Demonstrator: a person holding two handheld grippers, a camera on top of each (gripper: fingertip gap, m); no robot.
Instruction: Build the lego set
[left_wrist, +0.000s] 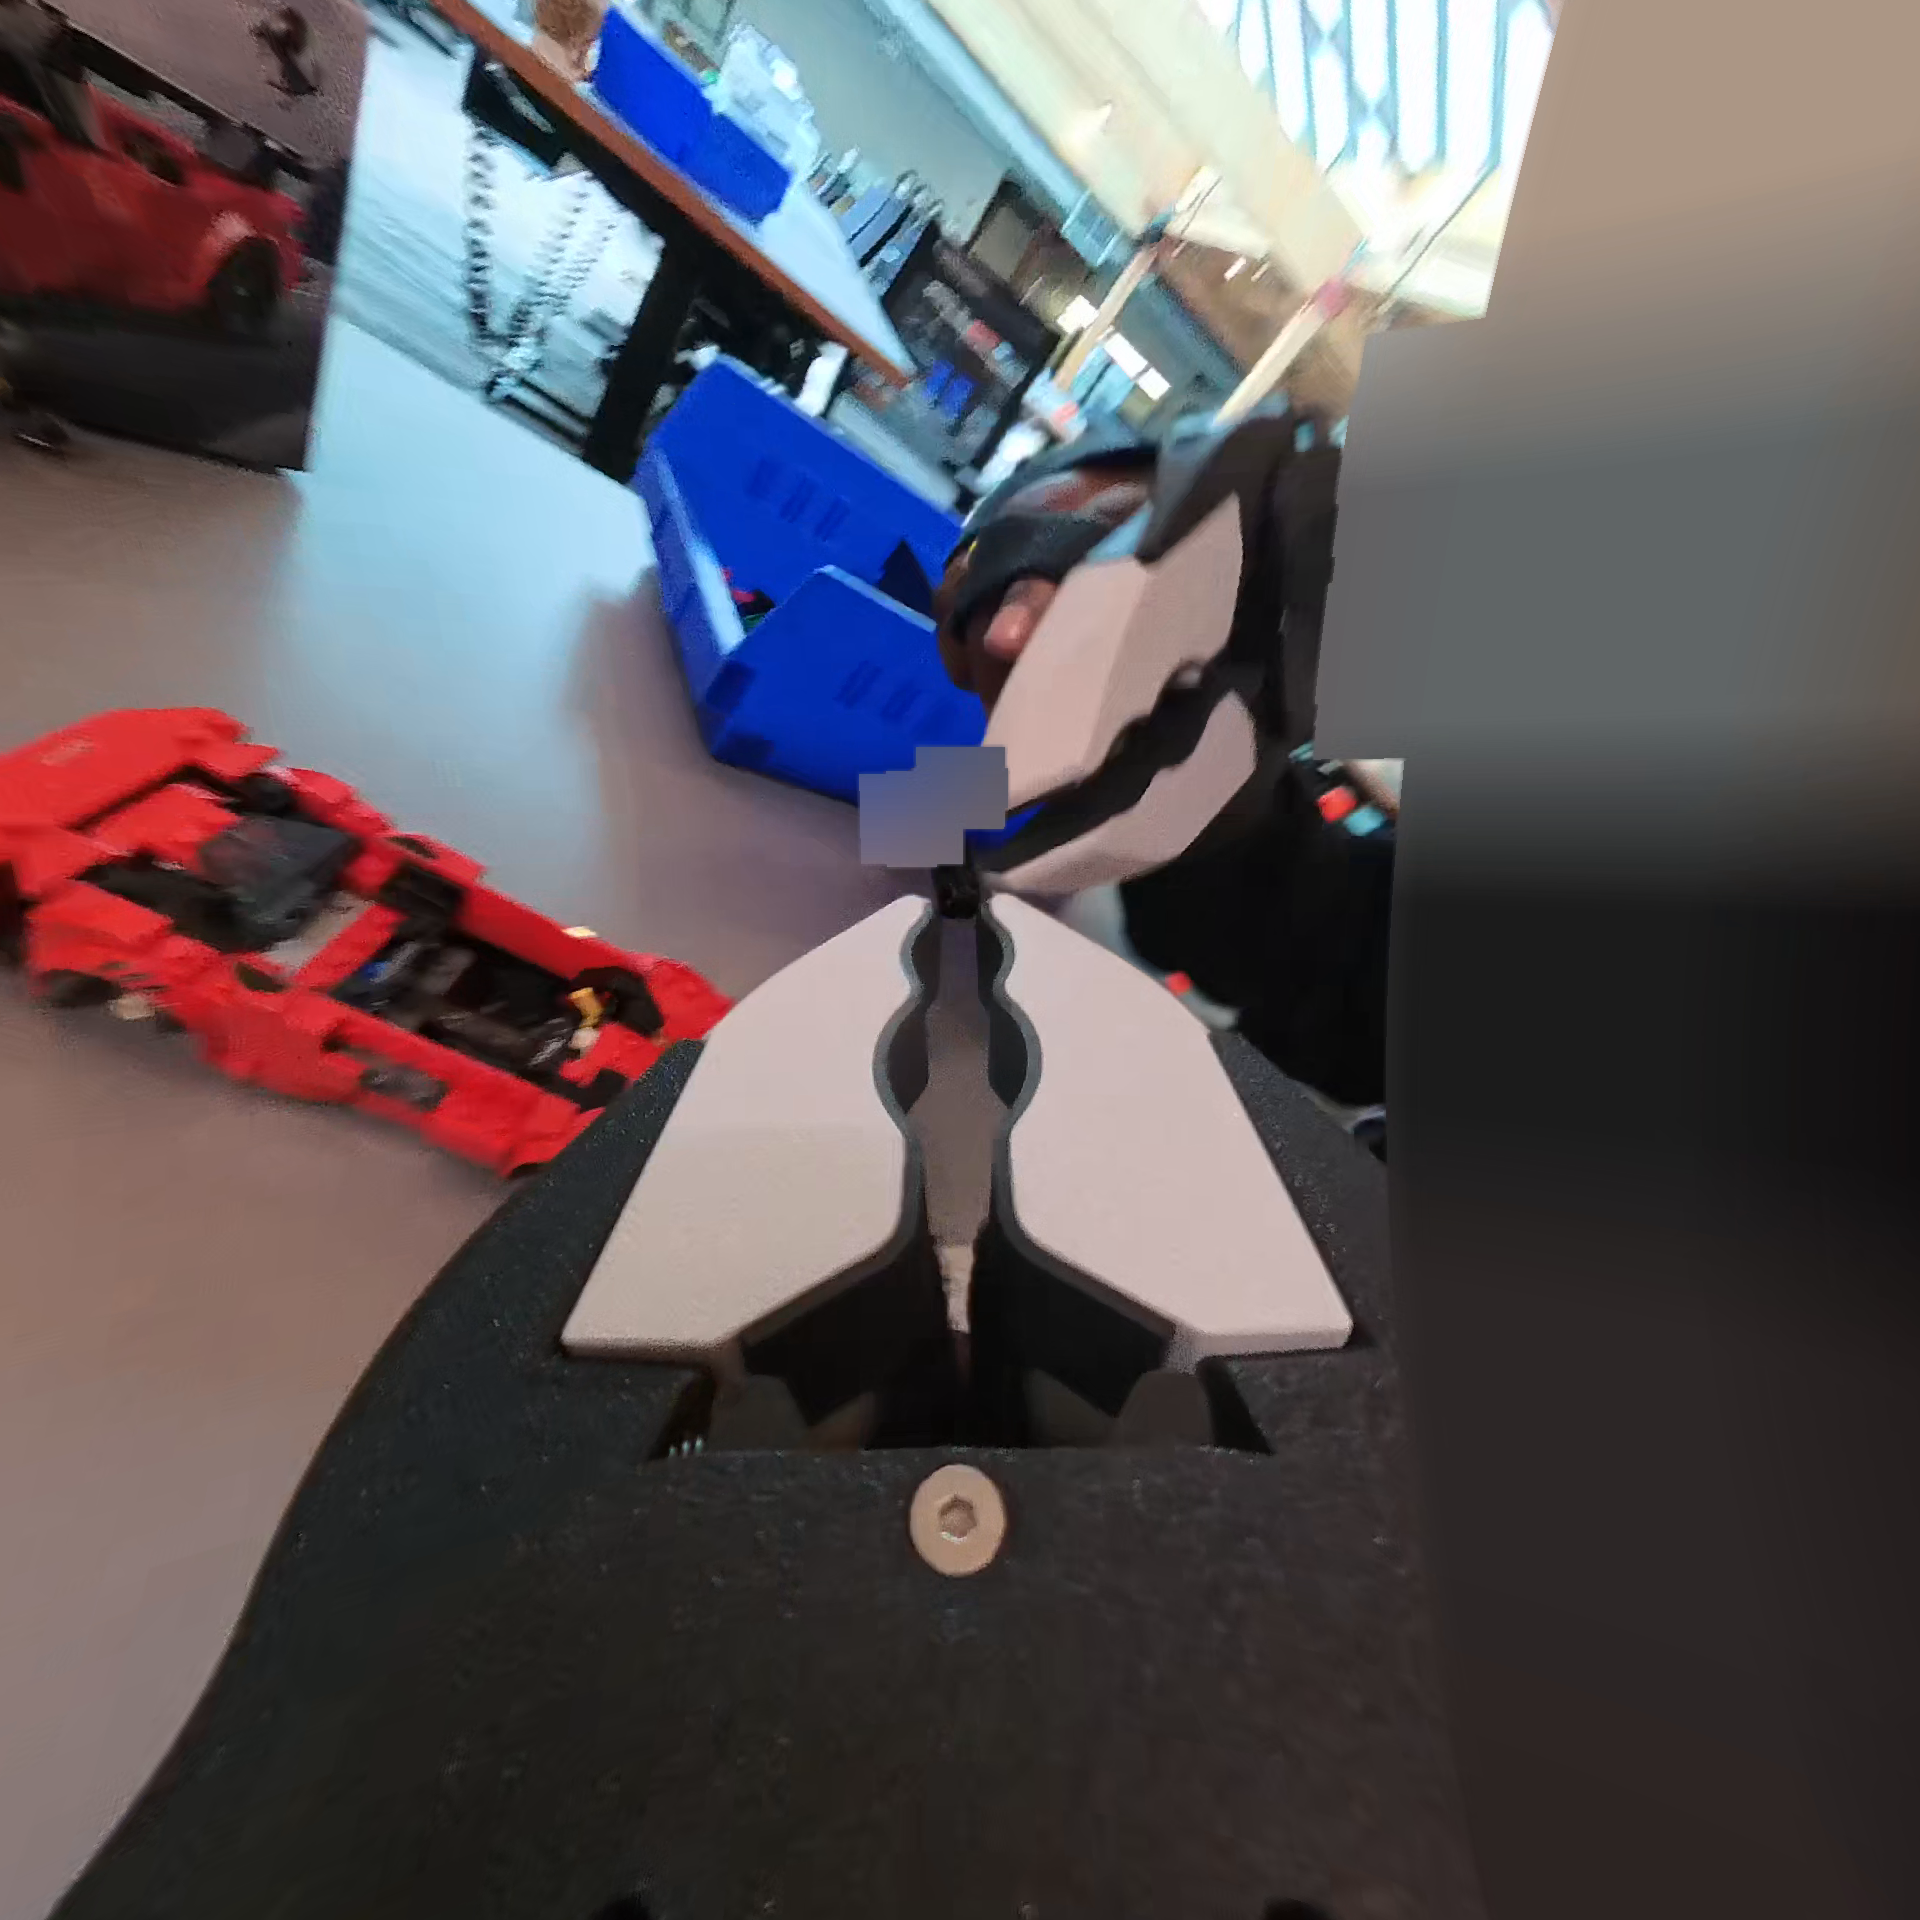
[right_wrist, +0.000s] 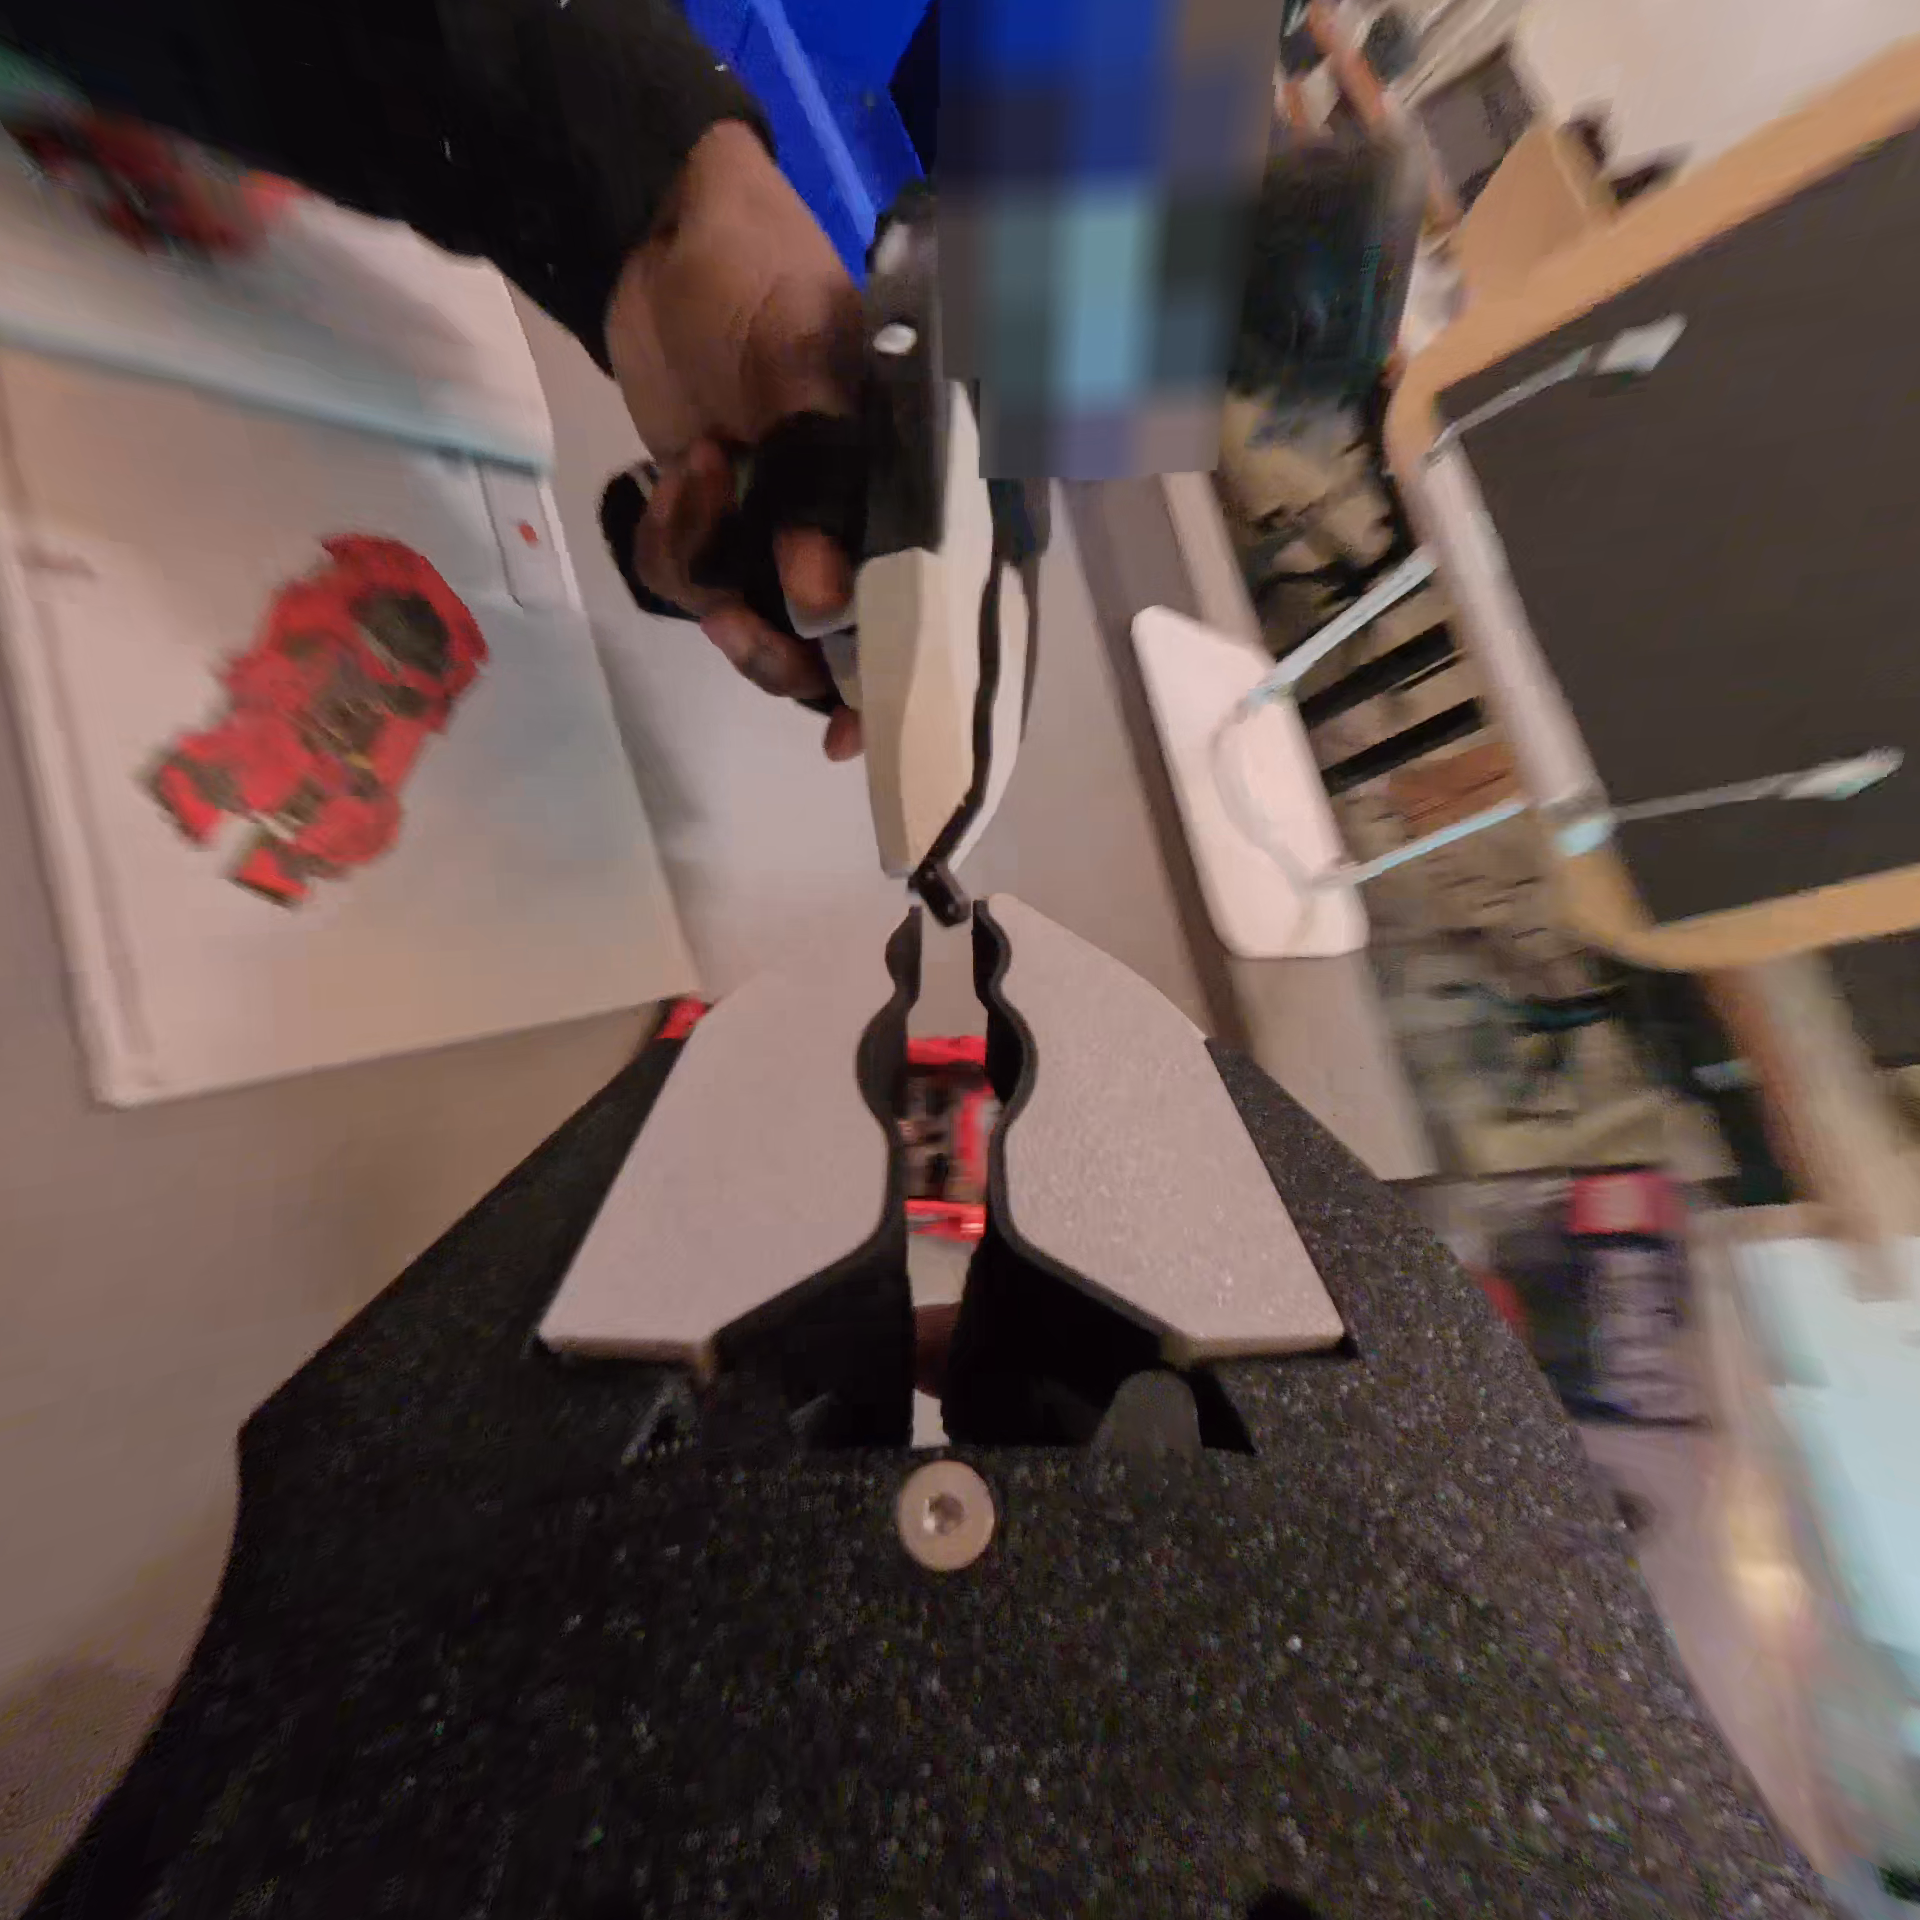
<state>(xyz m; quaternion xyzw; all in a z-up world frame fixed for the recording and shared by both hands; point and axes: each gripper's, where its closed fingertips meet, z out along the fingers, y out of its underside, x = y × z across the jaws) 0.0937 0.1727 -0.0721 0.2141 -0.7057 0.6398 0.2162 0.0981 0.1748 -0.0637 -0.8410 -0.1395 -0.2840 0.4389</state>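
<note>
Left tool (left_wrist: 954, 906) pinching small black piece (left_wrist: 956, 894), glossy

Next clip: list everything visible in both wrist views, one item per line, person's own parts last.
car: one, red, part-built, on the table left of the left gripper
small piece: one, black, pinched between both grippers' tips
bins: two, blue, behind the car
box: one, red car picture, far left
booklet: one, white, open, on the table
table: one, grey
hand: one, black sleeve, holds the left gripper
left gripper: grey fingers
right gripper: grey fingers
</note>
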